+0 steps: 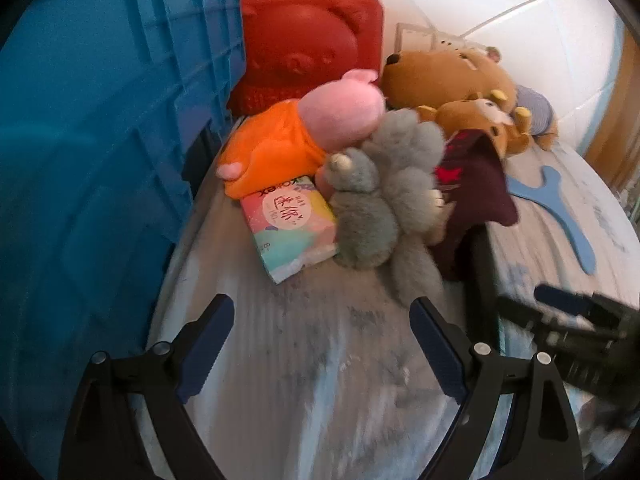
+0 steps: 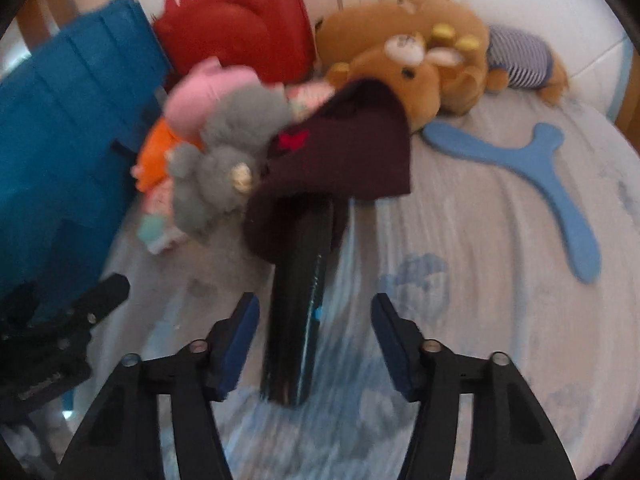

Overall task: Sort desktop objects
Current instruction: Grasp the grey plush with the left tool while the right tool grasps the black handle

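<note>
Black tube: lies on table between my right gripper fingers, far end under maroon cloth. Judged rigid, light, smooth, may roll; take mid-length, across width. Right jaws spread, empty. Left gripper spread, empty, facing grey plush; blue crate left.

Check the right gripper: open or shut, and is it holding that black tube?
Open, holding nothing. The right gripper has its blue pads spread wide, and the black tube lies on the cloth between them, touching neither pad; its far end sits under the maroon cloth.
</note>
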Tool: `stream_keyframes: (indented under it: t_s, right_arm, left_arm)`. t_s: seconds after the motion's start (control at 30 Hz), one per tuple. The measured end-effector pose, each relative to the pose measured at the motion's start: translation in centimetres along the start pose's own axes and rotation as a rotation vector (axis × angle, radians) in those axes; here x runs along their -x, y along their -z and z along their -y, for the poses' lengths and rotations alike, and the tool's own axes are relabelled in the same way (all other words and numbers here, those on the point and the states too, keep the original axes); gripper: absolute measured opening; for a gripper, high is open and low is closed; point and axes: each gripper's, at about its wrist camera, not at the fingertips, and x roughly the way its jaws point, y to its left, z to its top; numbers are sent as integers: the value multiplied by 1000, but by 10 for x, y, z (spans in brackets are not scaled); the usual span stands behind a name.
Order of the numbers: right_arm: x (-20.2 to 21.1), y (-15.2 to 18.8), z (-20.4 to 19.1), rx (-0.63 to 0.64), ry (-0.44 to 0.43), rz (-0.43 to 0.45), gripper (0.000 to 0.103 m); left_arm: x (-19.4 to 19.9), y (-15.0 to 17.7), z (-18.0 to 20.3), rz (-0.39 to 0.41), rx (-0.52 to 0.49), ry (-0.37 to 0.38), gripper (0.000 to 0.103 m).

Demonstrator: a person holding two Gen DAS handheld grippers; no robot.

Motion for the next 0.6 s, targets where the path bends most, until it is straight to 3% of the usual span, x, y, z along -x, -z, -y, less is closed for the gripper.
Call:
stream_keyframes:
  t_s: [0.03,0.1,0.13,0.17,0.2,0.3,0.5,0.6]
  right_arm:
    - [-11,0,-1,4,-4,-17,87]
    - [-26,0,-2,23,-12,-35,90]
    - [-31,-1,-2,29,-24,-41,85]
    - [-36,-2,-1,35,-38,-49,73]
    - [-39,-4,2,41,-56,-60,37]
    - [-45,-8,13,58,-97,-88,37]
    - [-27,-12,77,11,55,-57,35]
    - [-31,-12,99,-9,80,-60,35]
  left_arm:
    - [-5,-2,0,-3,2,-3,90]
    - [-15,-7,1,-9,4,-8,90]
    - [-19,-10,3,-8,3,-7,90]
    - [-24,-14,5,-8,1,-7,90]
    - [-29,-19,8,-10,-3,-8,90]
    - [-43,-34,18,-10,-16,-5,90]
    - [-73,-63,42,2,-55,0,91]
    - [-100,-70,57,-30,-94,-18,91]
